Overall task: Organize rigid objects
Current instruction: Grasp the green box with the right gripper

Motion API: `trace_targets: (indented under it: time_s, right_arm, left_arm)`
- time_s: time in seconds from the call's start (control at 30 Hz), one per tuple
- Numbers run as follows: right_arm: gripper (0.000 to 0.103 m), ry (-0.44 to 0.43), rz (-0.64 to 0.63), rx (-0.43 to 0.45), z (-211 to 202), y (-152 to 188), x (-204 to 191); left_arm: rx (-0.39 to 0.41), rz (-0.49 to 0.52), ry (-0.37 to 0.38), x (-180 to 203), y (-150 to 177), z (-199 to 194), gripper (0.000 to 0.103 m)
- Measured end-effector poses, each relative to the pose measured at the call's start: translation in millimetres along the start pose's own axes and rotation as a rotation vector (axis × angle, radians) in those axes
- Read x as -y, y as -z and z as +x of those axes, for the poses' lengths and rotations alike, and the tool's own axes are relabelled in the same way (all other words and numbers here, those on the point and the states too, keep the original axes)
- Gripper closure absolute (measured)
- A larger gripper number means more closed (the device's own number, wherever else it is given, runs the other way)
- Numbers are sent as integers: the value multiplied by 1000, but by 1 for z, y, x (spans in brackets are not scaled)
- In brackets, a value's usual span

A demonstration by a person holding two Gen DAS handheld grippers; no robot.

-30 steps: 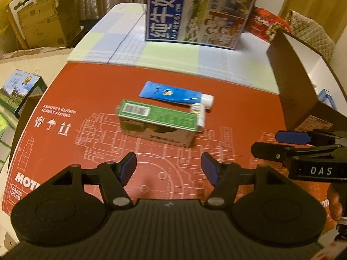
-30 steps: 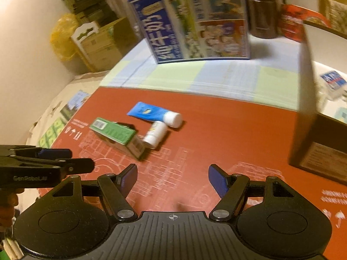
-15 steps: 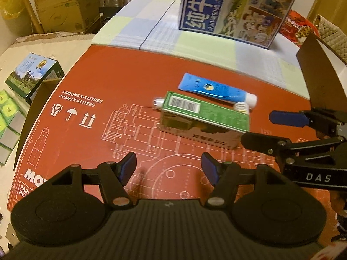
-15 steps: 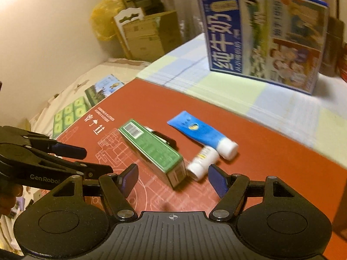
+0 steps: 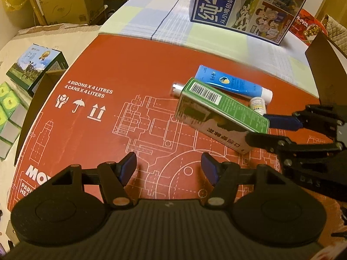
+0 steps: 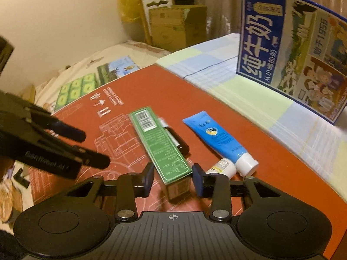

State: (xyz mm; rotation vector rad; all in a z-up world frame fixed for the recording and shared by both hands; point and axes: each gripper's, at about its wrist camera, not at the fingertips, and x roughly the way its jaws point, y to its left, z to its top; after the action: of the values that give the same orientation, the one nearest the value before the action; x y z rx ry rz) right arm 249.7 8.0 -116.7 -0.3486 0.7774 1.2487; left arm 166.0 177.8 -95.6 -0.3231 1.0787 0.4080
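Right hand-held gripper (image 6: 173, 179): fingers spread, straddling the near end of the green box (image 6: 159, 145); contact with the pads cannot be confirmed. Left hand-held gripper (image 5: 168, 168): fingers spread, empty, low centre of its view, short of the box. The box lies on the red cardboard sheet (image 5: 130, 69) covering the desk. Just right of the box: a small white bottle (image 6: 221, 167) and a blue tube (image 6: 219, 140), cap toward the camera. A dark capped item (image 6: 175, 138) lies against the box's far side. Upper right: a blue milk carton (image 6: 288, 49) stands on a checked cloth (image 6: 249, 93).
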Motion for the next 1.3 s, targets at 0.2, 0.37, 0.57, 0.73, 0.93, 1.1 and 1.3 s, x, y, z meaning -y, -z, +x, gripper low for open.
trace_targets:
  time_s: [0.2,0.37,0.57,0.73,0.93,1.1,1.3]
  right_arm:
    - [76,-14,-5,-29,-20,20,-13]
    - [76,-45,52,-74,-33,31,-14]
    - [60,-28,73,-67,-25,17,-16]
    - [60,7,42,-74,-6,5,-25]
    - [68,38,29,-72,6,3,-29]
    - [77,56,22,-47,-1,8,-27]
    - [77,94,91,13,-31,13,-14]
  left_arm:
    - [-6,1,11,0,6,-2,41]
    - [-6,-1,18,1,10,-5,41]
    - [0,-3,13,1,11,-6,41]
    - [4,-9,0,-3,11,-7,41]
    - [2,-13,-5,-6,10,-6,41]
    - [3,4,10,-2,6,-3,41]
    - [12,59,60,15,-3,2,41]
